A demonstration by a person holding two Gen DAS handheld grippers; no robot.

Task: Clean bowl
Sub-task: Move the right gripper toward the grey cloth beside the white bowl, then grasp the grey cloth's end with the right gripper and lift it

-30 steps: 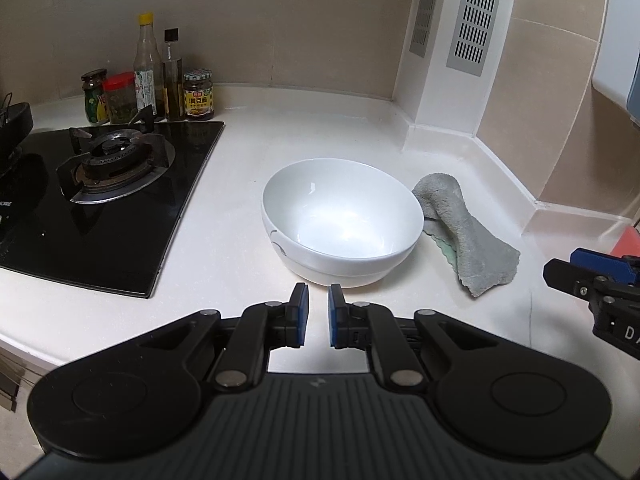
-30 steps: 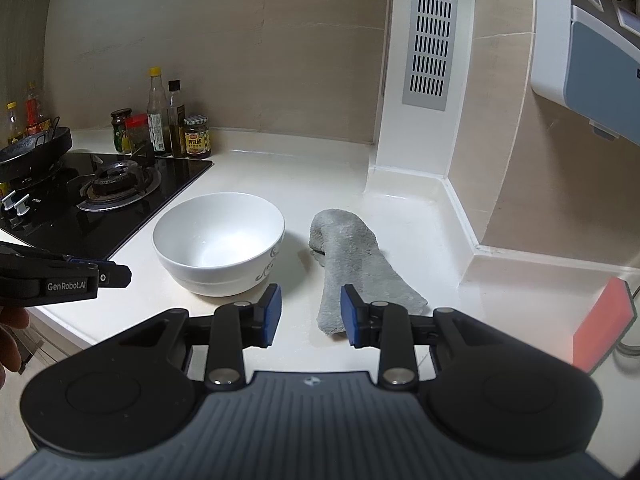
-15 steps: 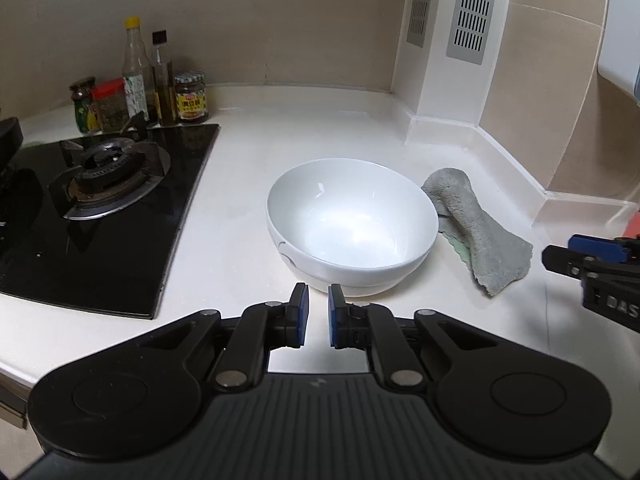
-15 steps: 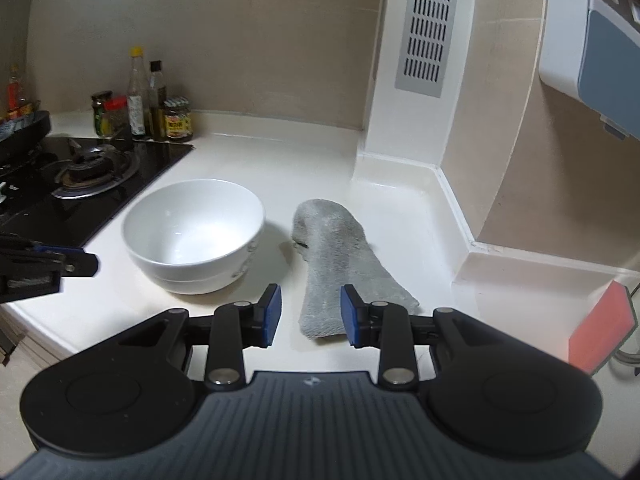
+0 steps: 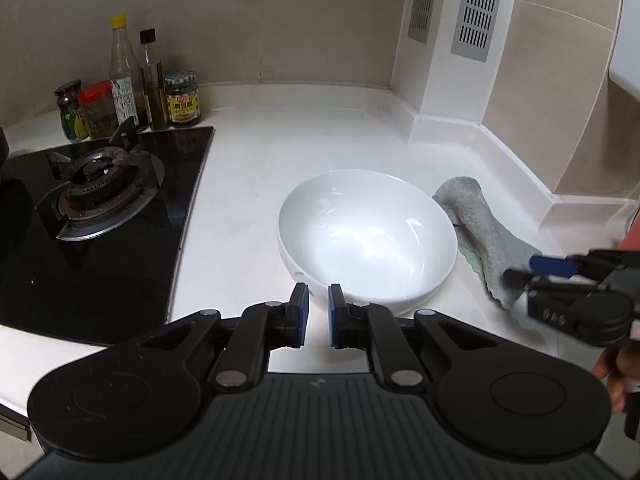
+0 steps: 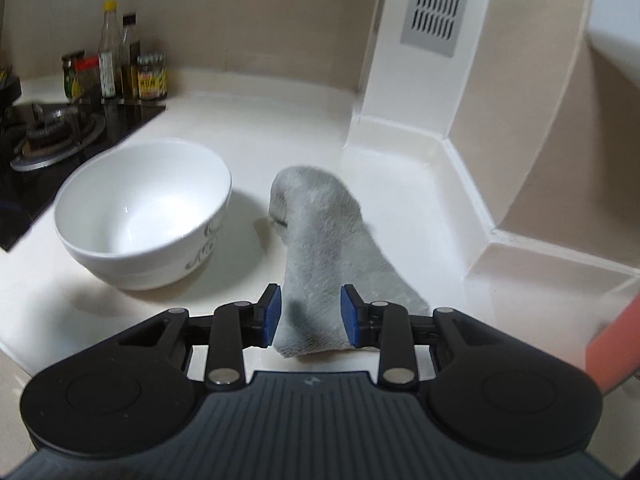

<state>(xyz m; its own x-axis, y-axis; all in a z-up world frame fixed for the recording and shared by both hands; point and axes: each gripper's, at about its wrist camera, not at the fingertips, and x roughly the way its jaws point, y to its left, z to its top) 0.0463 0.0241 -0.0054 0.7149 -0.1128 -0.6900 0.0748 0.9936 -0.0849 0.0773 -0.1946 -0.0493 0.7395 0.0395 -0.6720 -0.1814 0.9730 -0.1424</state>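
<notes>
White ceramic catches the light on the counter (image 5: 256, 160), where an upright, empty bowl (image 5: 367, 236) sits between a black gas hob (image 5: 96, 216) along the counter's left edge and a grey cloth (image 6: 320, 248) that stretches from the front edge towards the back corner where the tiled wall steps in. Bowl and cloth lie just beside each other; whether they touch cannot be told. A person's left hand-held gripper (image 5: 314, 318) hovers at the bowl's near rim, its blue-padded jaws standing a narrow gap apart with nothing between them. The right hand-held gripper (image 6: 308, 316) is lowered over the near end of the cloth, jaws spread wide on either side of the fabric, the pads not pressing on it. Seen from the left wrist, that right tool reaches in from the counter's right side, with part of a hand (image 5: 614, 368) behind it. Bottles and jars (image 5: 132, 96) stand in a cluster at the back edge of the counter behind the hob's burner (image 5: 100, 192). A slotted grey vent (image 6: 434, 4) is set into the white column rising from the back corner.
</notes>
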